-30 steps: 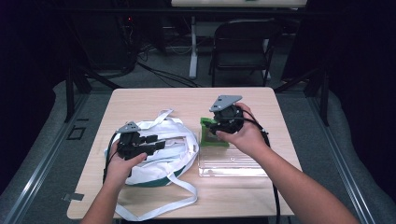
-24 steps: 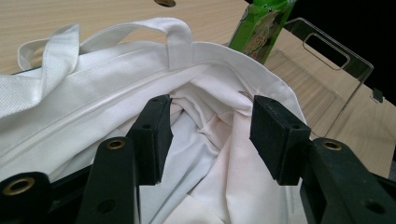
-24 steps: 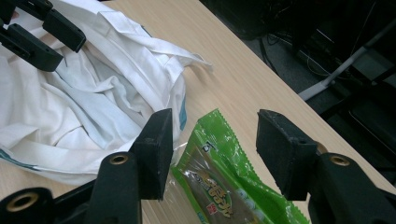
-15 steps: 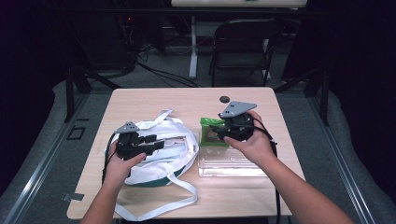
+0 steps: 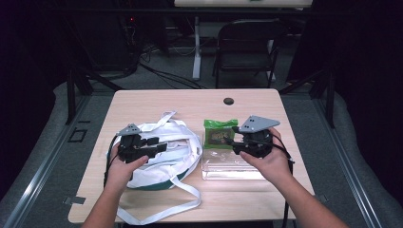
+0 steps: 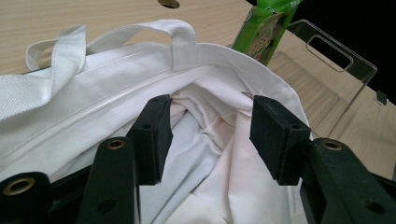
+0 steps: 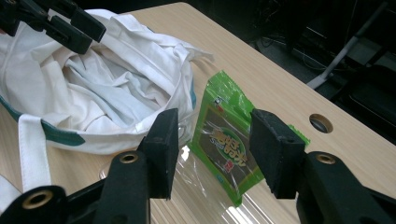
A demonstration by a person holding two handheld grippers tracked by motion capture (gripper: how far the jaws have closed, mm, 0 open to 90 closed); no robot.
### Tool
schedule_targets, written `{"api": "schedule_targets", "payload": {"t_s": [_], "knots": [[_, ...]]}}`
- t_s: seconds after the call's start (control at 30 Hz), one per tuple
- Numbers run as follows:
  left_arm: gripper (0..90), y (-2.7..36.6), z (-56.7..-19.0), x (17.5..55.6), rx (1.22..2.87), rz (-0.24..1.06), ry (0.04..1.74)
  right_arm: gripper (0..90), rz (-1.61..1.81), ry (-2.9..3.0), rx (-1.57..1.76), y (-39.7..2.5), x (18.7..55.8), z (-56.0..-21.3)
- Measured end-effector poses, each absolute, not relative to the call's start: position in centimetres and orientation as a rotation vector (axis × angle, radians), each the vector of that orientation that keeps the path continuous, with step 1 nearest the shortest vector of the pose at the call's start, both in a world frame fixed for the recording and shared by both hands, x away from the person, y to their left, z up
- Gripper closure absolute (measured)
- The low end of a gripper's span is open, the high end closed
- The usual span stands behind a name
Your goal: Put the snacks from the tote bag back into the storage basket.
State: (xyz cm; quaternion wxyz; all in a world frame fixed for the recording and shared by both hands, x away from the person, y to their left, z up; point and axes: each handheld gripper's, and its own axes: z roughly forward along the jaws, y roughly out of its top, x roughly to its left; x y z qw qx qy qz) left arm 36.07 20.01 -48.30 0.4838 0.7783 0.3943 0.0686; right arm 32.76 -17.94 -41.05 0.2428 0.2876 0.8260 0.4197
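Lining up on the packet
My right gripper [image 7: 212,144], jaws apart, should close squarely on the green packet [image 7: 224,140]; my left gripper [image 6: 208,128], also apart, spreads the bag [image 6: 140,79].

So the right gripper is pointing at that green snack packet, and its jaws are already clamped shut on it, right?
Not quite. The right gripper does point at the green snack packet, but its jaws stand open, with the packet lying beyond them in the clear tray, untouched. The right gripper view shows this.
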Motion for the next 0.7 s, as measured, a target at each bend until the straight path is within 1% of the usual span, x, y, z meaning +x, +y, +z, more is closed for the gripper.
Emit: {"api": "schedule_targets", "payload": {"t_s": [0.23, 0.5, 0.7], "knots": [[48.5, 19.9, -48.4, 36.1, 1.9, 0.168, 0.956, 54.0, 1.179, 2.236, 0.808, -18.8, 31.6, -41.4], [48.5, 20.0, -48.4, 36.1, 1.901, 0.169, 0.959, 53.9, 1.217, 2.198, 0.829, -19.7, 29.9, -42.5], [48.5, 20.1, -48.4, 36.0, 1.899, 0.179, 0.96, 54.0, 1.22, 2.182, 0.83, -20.1, 29.4, -43.6]]}}
